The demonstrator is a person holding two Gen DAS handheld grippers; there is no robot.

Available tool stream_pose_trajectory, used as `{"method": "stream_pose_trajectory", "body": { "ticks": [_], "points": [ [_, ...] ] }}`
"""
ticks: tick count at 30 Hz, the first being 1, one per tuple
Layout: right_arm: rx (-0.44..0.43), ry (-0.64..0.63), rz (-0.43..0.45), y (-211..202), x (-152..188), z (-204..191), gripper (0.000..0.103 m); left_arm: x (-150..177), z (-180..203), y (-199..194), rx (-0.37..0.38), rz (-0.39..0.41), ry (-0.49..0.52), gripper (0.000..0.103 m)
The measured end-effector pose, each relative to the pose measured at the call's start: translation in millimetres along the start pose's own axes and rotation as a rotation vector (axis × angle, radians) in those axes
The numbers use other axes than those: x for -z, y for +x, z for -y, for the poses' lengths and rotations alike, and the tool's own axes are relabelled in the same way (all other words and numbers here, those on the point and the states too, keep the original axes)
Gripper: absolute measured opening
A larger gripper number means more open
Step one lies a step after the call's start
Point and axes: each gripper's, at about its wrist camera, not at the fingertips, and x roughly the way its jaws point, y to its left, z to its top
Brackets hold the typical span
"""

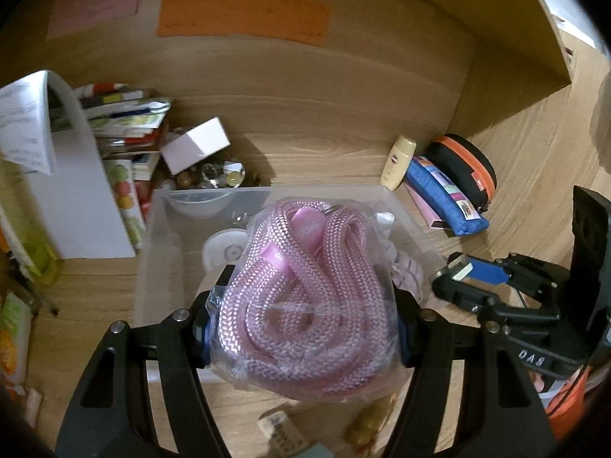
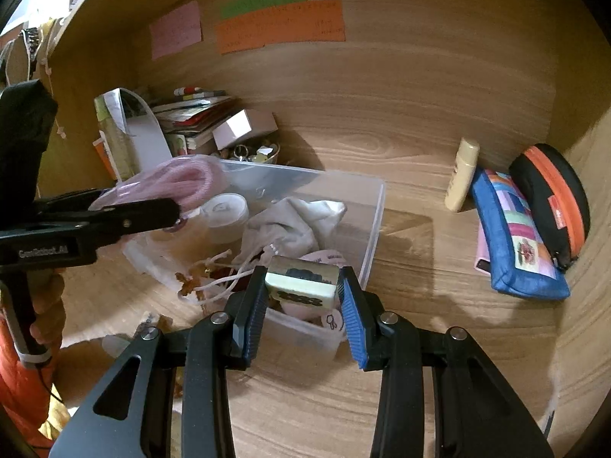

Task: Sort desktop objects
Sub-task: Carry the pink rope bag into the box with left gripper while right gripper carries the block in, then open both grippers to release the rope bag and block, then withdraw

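Left gripper (image 1: 305, 328): jaws pinching bagged pink rope (image 1: 305, 297); right gripper (image 2: 303, 297): jaws pinching pale tile (image 2: 301, 282); both above clear bin (image 2: 376, 221); bench (image 2: 420, 305)

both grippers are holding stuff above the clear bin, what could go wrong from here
The left gripper pinches the pink rope through a loose plastic bag, which might slip out. The right gripper holds the small tile only by its ends; a tilt could drop it. The clear bin is already crowded, so dropped things may bounce out.
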Motion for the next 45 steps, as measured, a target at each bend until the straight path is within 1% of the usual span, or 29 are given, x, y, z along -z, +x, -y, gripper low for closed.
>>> {"method": "stream_pose_trajectory", "body": {
  "ticks": [8, 12, 21, 25, 28, 30, 34, 36, 39, 41, 43, 44, 45],
  "points": [
    [-0.036, 0.005, -0.031, 17.0, 2.5, 3.3, 0.034, -1.1, 5.8, 24.5, 0.031, -0.053, -0.01, 0.067],
    [-0.05, 0.008, -0.028, 18.5, 2.5, 4.2, 0.034, 0.8, 6.9, 31.8, 0.036, -0.077, -0.022, 0.067],
    [-0.049, 0.005, -0.025, 18.6, -0.1, 4.9, 0.034, 2.3, 13.0, 34.6, 0.013, -0.077, -0.013, 0.068],
    [-0.043, -0.002, -0.024, 16.8, 0.4, 3.7, 0.035, 1.5, 11.3, 35.6, 0.019, -0.081, -0.025, 0.068],
    [-0.034, -0.007, -0.021, 13.4, 1.0, 1.8, 0.04, 1.2, 11.2, 35.2, 0.028, -0.084, -0.028, 0.068],
    [-0.03, -0.012, -0.015, 10.0, 1.4, -0.1, 0.048, 0.6, 12.0, 33.6, 0.033, -0.083, -0.031, 0.069],
    [-0.01, -0.032, -0.002, 1.2, 3.5, -5.5, 0.051, -1.1, 16.7, 23.9, 0.025, -0.056, -0.019, 0.069],
    [-0.002, -0.037, 0.002, -3.5, 4.1, -8.3, 0.057, -2.1, 19.8, 15.2, 0.017, -0.034, -0.008, 0.074],
    [0.008, -0.046, 0.015, -14.0, 5.8, -13.5, 0.061, -2.2, 24.4, -0.1, 0.005, 0.004, 0.007, 0.08],
    [0.014, -0.052, 0.023, -19.6, 6.4, -17.1, 0.063, -1.7, 26.2, -9.9, 0.002, 0.022, 0.012, 0.086],
    [0.02, -0.054, 0.03, -26.3, 7.5, -21.4, 0.07, 0.3, 25.8, -20.6, -0.004, 0.04, 0.009, 0.092],
    [0.022, -0.054, 0.034, -29.2, 8.3, -23.2, 0.074, 1.7, 25.3, -25.6, -0.009, 0.049, 0.008, 0.094],
    [0.025, -0.054, 0.039, -32.3, 9.2, -25.4, 0.075, 3.5, 24.7, -30.9, -0.013, 0.056, 0.009, 0.094]
  ]
}}
